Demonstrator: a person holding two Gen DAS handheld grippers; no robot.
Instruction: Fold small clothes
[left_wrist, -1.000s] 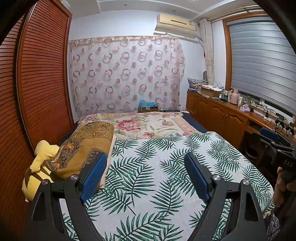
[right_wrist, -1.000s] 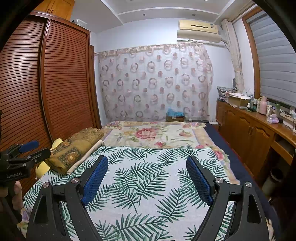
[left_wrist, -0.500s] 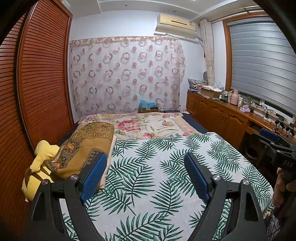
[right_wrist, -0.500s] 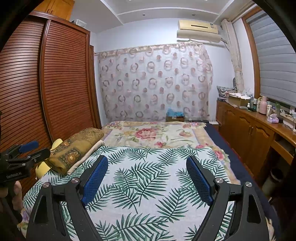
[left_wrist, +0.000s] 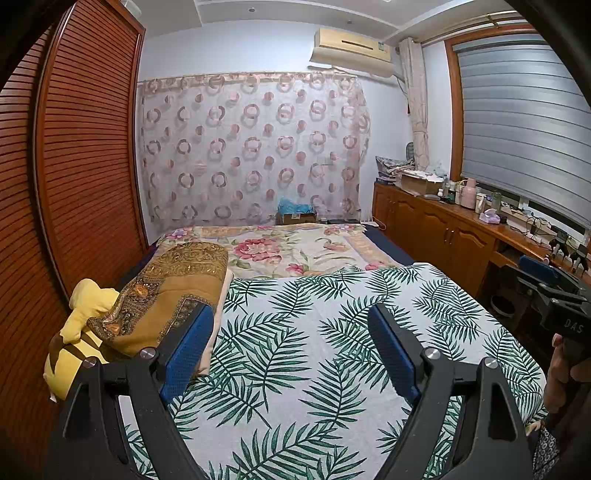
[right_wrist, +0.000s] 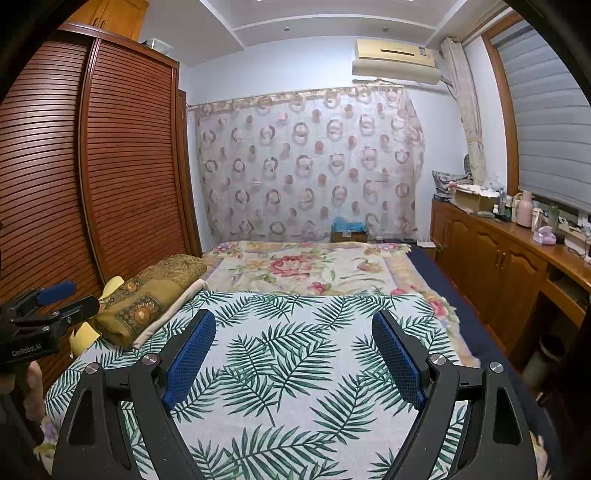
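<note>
Left wrist view
- Left gripper (left_wrist: 290, 347): jaws spread wide, nothing between the blue pads (left_wrist: 186, 354); it hovers over the near half of the bed.
- Small clothes: none can be made out on the bed; the nearest folded fabric is a brown patterned cloth (left_wrist: 173, 291) along the bed's left edge, just beyond the left pad.
- Yellow plush (left_wrist: 79, 332): at the bed's left edge, tucked partly under the brown patterned cloth.
- Palm-leaf sheet (left_wrist: 314, 332): spread flat over the near half of the bed, under the gripper.
- Floral blanket (left_wrist: 280, 251): covers the far half of the bed.
- Right gripper (left_wrist: 554, 284): seen at the frame's right edge, off the bed's right edge, held by a hand (left_wrist: 559, 373).
- Room: slatted wooden wardrobe (left_wrist: 81, 166) on the left, ring-patterned curtain (left_wrist: 251, 147) behind the bed, wooden counter (left_wrist: 454, 229) with bottles and boxes under the window blind.

Right wrist view
- Right gripper (right_wrist: 293, 350): jaws wide apart and empty, over the palm-leaf sheet (right_wrist: 295, 350).
- Left gripper (right_wrist: 55, 295): at the frame's left edge, beside the bed's left edge, fingers parted.
- Brown patterned cloth (right_wrist: 147, 295): on the bed's left edge, well left of the right gripper.
- Room: wardrobe (right_wrist: 129, 166) left, curtain (right_wrist: 306, 162) ahead, counter (right_wrist: 517, 251) right.
</note>
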